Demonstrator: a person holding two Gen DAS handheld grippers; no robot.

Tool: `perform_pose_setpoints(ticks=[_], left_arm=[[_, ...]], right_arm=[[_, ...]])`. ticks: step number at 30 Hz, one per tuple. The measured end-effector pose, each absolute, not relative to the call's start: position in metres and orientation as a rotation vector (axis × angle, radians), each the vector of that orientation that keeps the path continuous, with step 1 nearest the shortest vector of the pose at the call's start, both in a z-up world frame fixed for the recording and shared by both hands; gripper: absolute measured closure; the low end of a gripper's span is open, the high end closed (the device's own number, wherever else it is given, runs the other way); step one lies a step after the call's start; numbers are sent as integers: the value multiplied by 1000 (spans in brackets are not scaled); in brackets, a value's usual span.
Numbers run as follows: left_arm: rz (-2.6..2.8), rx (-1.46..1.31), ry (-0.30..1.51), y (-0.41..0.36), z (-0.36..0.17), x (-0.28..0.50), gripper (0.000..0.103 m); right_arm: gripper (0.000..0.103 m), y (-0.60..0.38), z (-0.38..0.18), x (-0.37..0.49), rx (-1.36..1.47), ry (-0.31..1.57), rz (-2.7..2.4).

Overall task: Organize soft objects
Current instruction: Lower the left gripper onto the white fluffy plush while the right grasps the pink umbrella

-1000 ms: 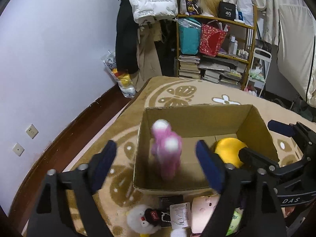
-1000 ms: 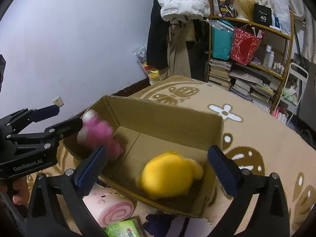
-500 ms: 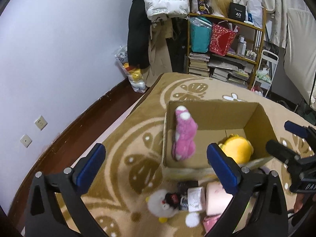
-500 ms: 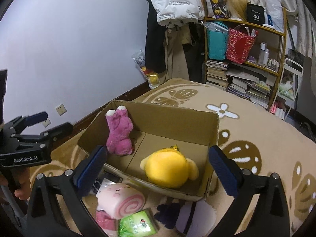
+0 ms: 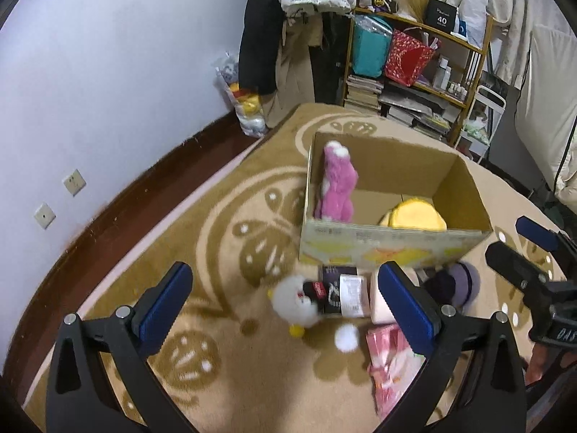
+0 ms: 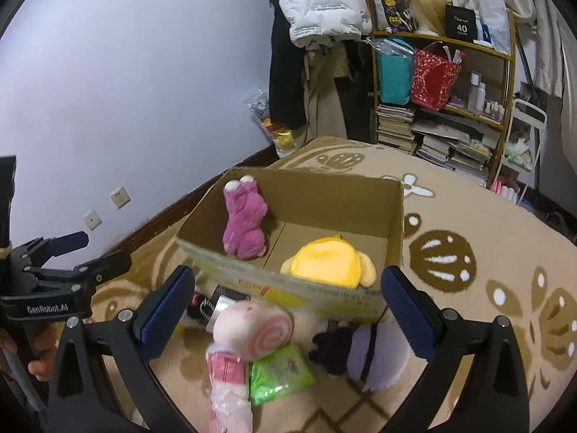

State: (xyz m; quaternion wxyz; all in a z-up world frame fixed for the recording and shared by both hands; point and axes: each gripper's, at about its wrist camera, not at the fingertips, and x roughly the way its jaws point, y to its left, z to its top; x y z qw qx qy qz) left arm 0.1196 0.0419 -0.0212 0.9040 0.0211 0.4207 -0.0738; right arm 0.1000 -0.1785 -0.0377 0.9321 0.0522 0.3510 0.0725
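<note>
An open cardboard box (image 5: 396, 249) (image 6: 299, 288) stands on the rug. A pink plush (image 5: 337, 187) (image 6: 243, 216) leans in its left corner and a yellow plush (image 5: 414, 216) (image 6: 326, 261) lies beside it. In front of the box lie a white plush chick (image 5: 295, 303), a pink roll plush (image 6: 252, 330), a purple plush (image 6: 371, 355) (image 5: 452, 285), a green packet (image 6: 279, 375) and a pink packet (image 5: 391, 364) (image 6: 227, 379). My left gripper (image 5: 285, 305) is open and empty above the chick. My right gripper (image 6: 286, 305) is open and empty above the roll plush.
A tan patterned rug (image 5: 230, 223) covers the floor, with dark wood floor (image 5: 126, 213) and a white wall at left. A shelf (image 5: 418, 83) of books and bags, hanging coats (image 5: 288, 36) and a plastic bag (image 5: 245, 108) stand behind the box.
The pink plush left my left gripper and settled in the box. Both grippers pulled back from the box toward the toys in front of it.
</note>
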Motion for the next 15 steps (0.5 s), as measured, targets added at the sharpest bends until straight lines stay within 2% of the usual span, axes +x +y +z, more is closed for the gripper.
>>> perform_pose_setpoints(ticks=[8,15], left_arm=[[-168,63,960,47,-43,110,1],[-163,83,1061,48,-74,117,1]], right_arm=[[0,-160,-60,74,99,800,161],[15,-140,-88,66,64,861,216]])
